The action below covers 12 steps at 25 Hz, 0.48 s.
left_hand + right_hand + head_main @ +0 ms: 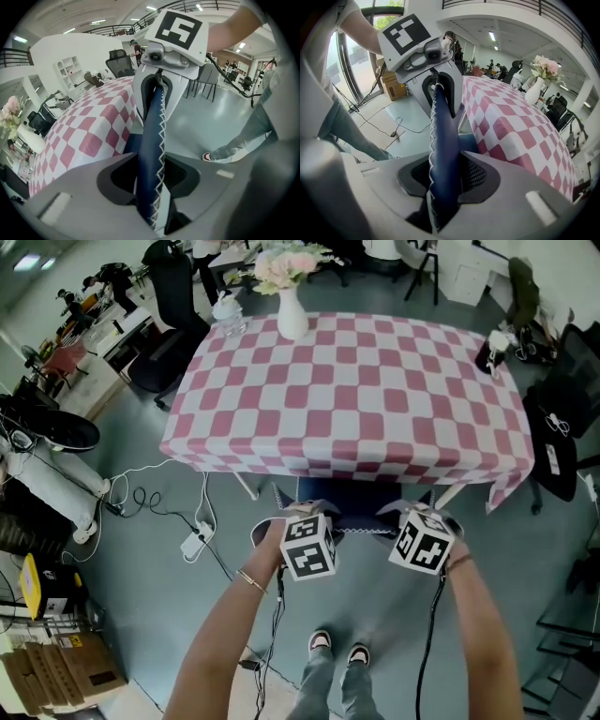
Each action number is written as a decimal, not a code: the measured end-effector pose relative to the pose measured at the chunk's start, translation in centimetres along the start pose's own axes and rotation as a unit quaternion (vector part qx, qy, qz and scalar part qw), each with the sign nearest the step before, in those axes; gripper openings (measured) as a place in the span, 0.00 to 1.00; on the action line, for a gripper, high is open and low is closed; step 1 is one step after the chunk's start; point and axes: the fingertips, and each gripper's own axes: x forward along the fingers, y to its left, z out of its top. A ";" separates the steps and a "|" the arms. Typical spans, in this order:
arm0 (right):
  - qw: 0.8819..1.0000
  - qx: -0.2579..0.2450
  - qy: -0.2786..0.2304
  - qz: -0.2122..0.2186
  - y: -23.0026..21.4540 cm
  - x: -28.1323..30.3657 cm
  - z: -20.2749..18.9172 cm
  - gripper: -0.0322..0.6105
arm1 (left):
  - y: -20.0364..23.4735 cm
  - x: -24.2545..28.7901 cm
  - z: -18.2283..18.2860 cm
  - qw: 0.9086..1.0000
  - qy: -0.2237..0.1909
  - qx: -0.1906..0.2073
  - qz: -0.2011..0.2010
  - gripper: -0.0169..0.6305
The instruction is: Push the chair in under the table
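**Item:** chair (364, 502), dark blue. It stands at the near edge of the tabletop (375, 399), with the seat beneath the overhanging cloth and the top of the back just outside it. The push looks nearly complete.

**Hazards, left to right**
- Floor cables (159, 498) and power strip (192, 542): apart from the chair, but a skewed push could run a chair leg towards them.
- Table leg (246, 486): liable to a knock if the chair goes in off-line.
- Left gripper (151, 164): fingers (79, 192) are clamped on the backrest (152, 136), one on each face. They hold only the narrow rim, so a hard shove may slip them off.
- Cloth hem (356, 472): hangs just over the backrest. A snag would drag the cloth and could topple the bottle (230, 313) and vase (292, 315).
- Right gripper (443, 159): fingers are clamped on the same rim. Uneven effort between the two hands would swing the chair sideways.

**Materials, left to right**
- Bottle: clear, probably plastic.
- Vase: white, smooth and narrow-necked, holding pale pink flowers (286, 263).
- Cloth: pink-and-white check with a soft drape.
- Backrest: slim and padded, with a smooth leather-like skin and white zigzag stitching along the edge.
- Fingers: grey moulded shells with dark, mesh-textured pads.
- Marker cubes: white with black squares.
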 end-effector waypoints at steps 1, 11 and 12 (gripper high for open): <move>1.000 0.001 0.000 0.000 0.1 0.0 0.0 0.22 | 0.0 -0.1 0.1 1.000 -0.003 0.001 0.004 0.23; 0.999 0.020 -0.035 -0.006 0.2 -1.3 1.2 0.30 | 0.2 -2.7 1.2 0.999 -0.032 -0.023 0.021 0.33; 0.999 0.020 -0.038 -0.008 0.2 -1.5 1.5 0.30 | 0.3 -3.1 1.2 0.999 -0.036 -0.030 0.021 0.34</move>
